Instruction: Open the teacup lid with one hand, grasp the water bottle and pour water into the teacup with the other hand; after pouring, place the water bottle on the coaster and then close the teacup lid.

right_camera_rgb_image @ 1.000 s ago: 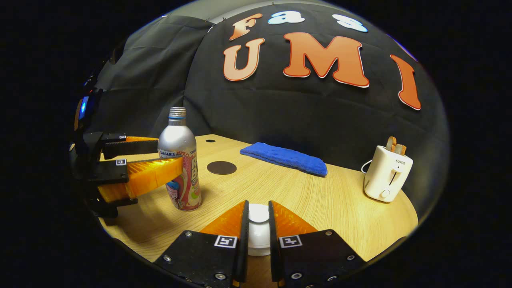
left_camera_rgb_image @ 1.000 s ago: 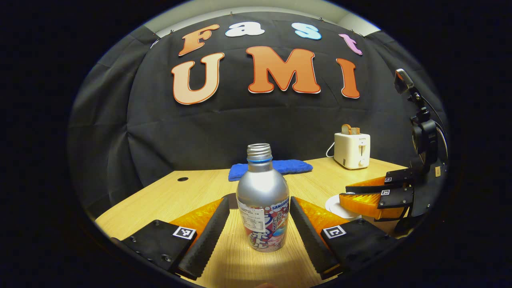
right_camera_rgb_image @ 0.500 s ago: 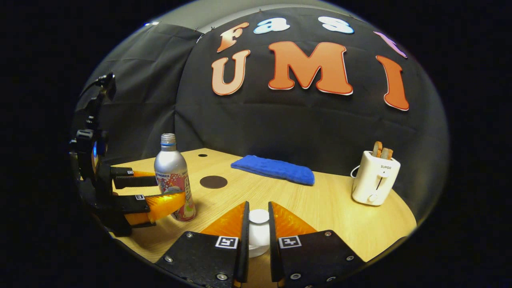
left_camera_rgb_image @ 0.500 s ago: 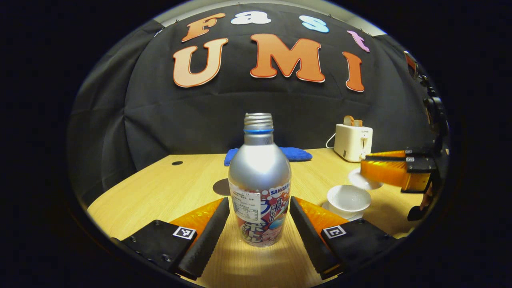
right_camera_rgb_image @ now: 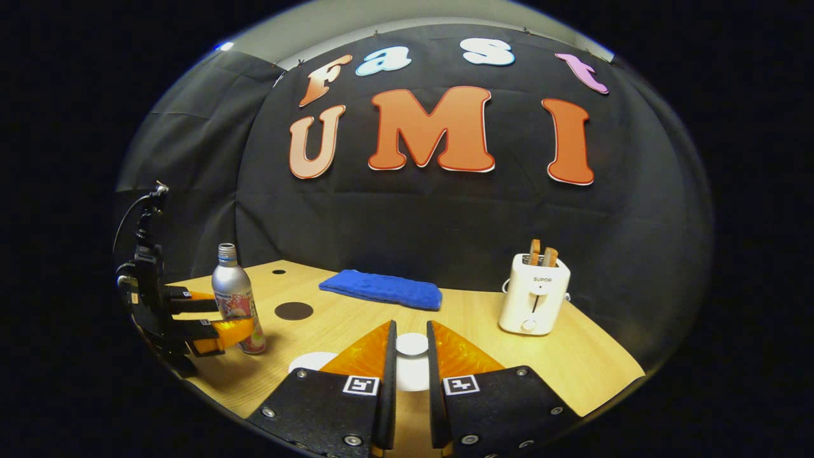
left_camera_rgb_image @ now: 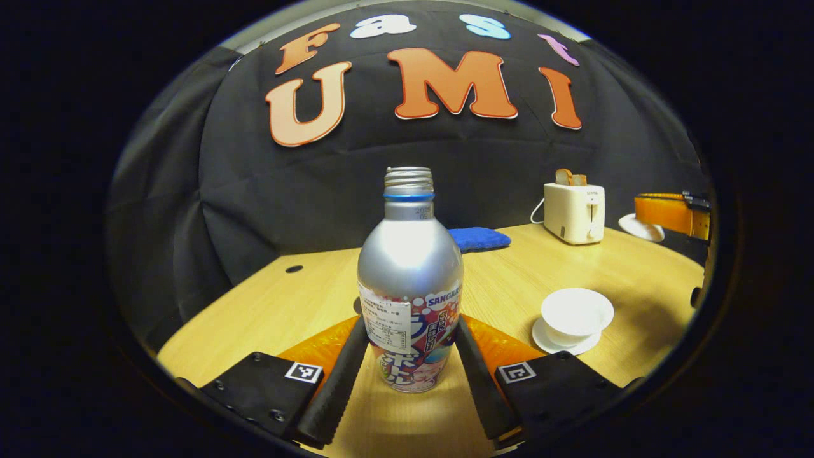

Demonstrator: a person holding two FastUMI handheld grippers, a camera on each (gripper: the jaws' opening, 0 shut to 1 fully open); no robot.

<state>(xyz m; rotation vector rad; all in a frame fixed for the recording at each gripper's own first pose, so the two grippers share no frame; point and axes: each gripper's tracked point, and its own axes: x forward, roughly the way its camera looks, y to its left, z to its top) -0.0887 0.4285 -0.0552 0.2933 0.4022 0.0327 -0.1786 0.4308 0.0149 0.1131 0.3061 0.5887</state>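
Note:
A silver water bottle with no cap stands upright on the wooden table. My left gripper is shut on its labelled lower half, one finger against each side. To its right, an uncovered white teacup sits on a saucer. My right gripper is shut on the knob of the white lid, held in the air above and to the right of the cup. In the right gripper view, the bottle and left gripper are far left, near the dark round coaster.
A folded blue cloth lies at the back of the table. A white toaster with bread in it stands at the back right. A small cable hole is in the tabletop at the back left.
My left fingers have closed in from both sides onto the bottle. My right gripper has carried the lid up and away to the right, leaving the teacup uncovered.

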